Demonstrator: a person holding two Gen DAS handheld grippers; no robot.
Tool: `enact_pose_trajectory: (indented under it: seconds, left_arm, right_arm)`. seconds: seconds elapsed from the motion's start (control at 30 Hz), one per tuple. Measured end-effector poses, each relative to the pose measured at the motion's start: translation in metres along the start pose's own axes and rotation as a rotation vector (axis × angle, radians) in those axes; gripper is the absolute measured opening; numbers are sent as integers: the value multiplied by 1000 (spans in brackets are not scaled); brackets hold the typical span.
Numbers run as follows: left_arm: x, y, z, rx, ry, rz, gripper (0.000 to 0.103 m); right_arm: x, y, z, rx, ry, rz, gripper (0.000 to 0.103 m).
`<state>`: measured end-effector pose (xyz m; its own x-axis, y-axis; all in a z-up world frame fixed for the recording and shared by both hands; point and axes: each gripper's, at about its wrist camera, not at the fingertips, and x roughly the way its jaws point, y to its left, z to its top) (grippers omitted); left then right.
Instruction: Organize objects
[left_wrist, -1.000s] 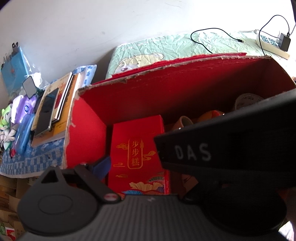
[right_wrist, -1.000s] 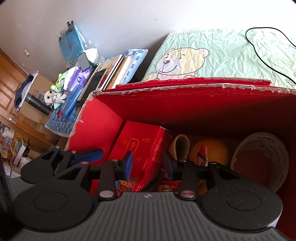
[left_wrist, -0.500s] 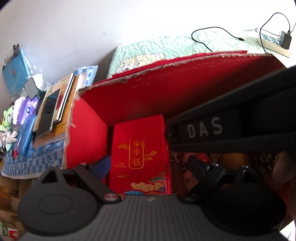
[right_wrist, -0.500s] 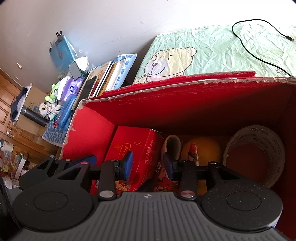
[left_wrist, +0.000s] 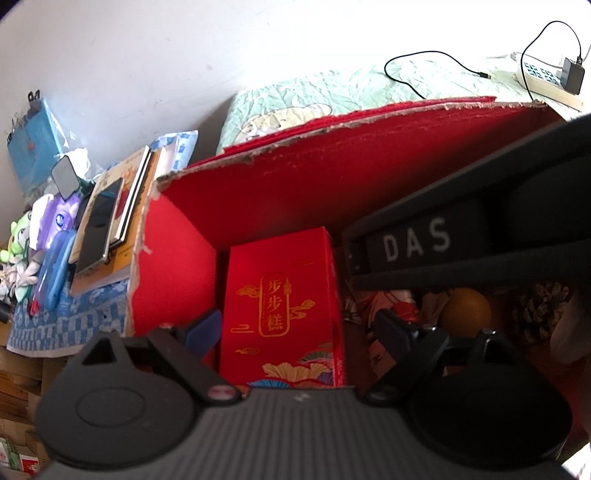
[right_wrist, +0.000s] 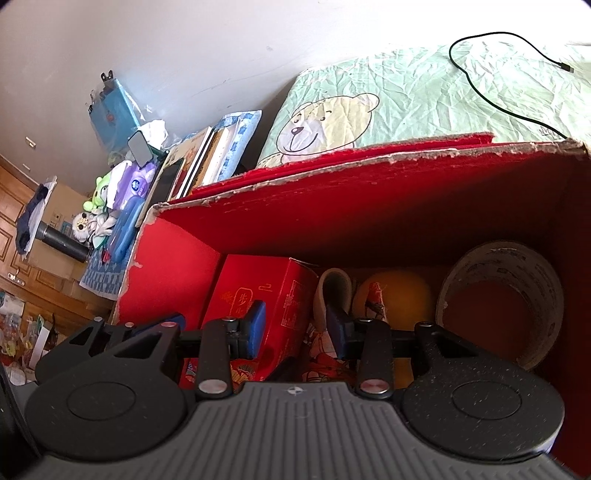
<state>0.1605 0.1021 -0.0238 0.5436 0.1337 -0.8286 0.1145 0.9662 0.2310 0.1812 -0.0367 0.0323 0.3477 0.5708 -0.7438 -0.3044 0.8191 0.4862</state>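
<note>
Since a moment ago the right gripper (right_wrist: 295, 326) has dipped lower into the red cardboard box (right_wrist: 369, 206) — its fingers spread, gripping nothing, beside the red gift carton (right_wrist: 258, 295). That carton stands upright against the box's left wall. The left gripper (left_wrist: 301, 328) hangs wide open around it, an orange ball (left_wrist: 467, 310) and pinecone (left_wrist: 539, 314) to the right.

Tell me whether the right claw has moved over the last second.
Yes. In the left wrist view, the right claw rose from the big red box's floor toward its torn rim, uncovering the pine cone.
</note>
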Motion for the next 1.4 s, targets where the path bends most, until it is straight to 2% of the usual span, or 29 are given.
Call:
enact_pose_trajectory:
  seconds: [0.63, 1.4]
  left_arm:
    - [0, 0, 0, -2, -4, 12, 87]
    - [-6, -5, -1, -2, -14, 20, 87]
  right_arm:
    - [0, -5, 0, 27, -26, -14, 40]
    - [-6, -5, -5, 52, -63, -72, 40]
